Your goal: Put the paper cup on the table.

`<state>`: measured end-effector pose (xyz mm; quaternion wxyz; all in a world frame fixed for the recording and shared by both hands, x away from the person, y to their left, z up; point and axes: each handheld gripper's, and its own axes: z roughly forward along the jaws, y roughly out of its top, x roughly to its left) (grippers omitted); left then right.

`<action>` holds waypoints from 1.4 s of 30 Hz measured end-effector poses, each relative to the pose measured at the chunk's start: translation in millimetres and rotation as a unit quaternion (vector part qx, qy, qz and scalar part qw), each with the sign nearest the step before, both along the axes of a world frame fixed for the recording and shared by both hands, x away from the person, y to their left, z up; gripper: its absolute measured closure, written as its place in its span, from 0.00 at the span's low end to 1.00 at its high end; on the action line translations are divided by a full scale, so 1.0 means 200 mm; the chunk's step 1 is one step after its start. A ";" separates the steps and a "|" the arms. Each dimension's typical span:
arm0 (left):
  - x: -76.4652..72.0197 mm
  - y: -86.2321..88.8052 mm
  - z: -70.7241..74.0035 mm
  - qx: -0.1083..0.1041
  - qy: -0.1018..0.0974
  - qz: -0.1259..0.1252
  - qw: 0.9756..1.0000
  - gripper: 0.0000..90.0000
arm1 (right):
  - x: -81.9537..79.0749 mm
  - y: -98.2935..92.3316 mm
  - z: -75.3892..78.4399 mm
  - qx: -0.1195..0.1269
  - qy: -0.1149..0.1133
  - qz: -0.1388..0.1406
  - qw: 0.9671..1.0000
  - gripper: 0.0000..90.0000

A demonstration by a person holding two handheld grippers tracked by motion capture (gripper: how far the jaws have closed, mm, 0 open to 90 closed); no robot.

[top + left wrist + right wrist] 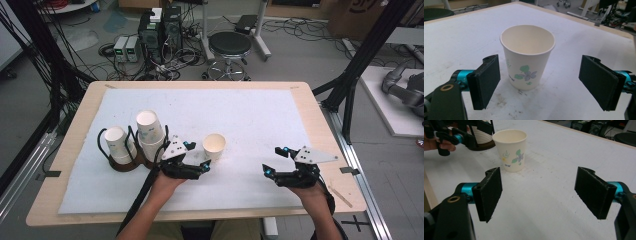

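Covering most of the table [320, 125], a white mat [260, 115] is carrying everything; at its left a holder [125, 162] is keeping stacked cups. You are holding your left gripper [539, 82] wide around, not touching, a lone upright cup [527, 56]; your right gripper [539, 195] is gaping wide nearby.

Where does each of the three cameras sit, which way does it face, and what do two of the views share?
High view: above the person's side, looking forward and down on the table; forearms and both hand-held grippers show.
Left gripper view: rides the left hand-held gripper, looking along its open jaws at the flowered paper cup.
Right gripper view: rides the right hand-held gripper, open jaws over bare table, facing the left hand.
Shared: the flowered paper cup.
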<state>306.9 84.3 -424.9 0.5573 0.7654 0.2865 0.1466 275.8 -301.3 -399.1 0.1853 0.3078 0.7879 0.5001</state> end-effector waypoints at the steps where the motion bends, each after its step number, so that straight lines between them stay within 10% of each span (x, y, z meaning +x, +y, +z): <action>1: -0.01 0.01 0.01 -0.005 0.000 -0.005 1.000 0.19 | 0.00 0.00 0.00 0.001 0.000 -0.001 1.000 0.25; 13: -0.18 0.16 0.12 -0.044 -0.037 -0.045 0.997 0.21 | -0.03 0.01 0.00 0.006 0.002 -0.004 1.000 0.25; 42: -0.33 0.70 0.09 -0.080 -0.076 0.029 0.993 0.22 | -0.09 -0.01 -0.02 0.024 -0.007 -0.043 0.999 0.25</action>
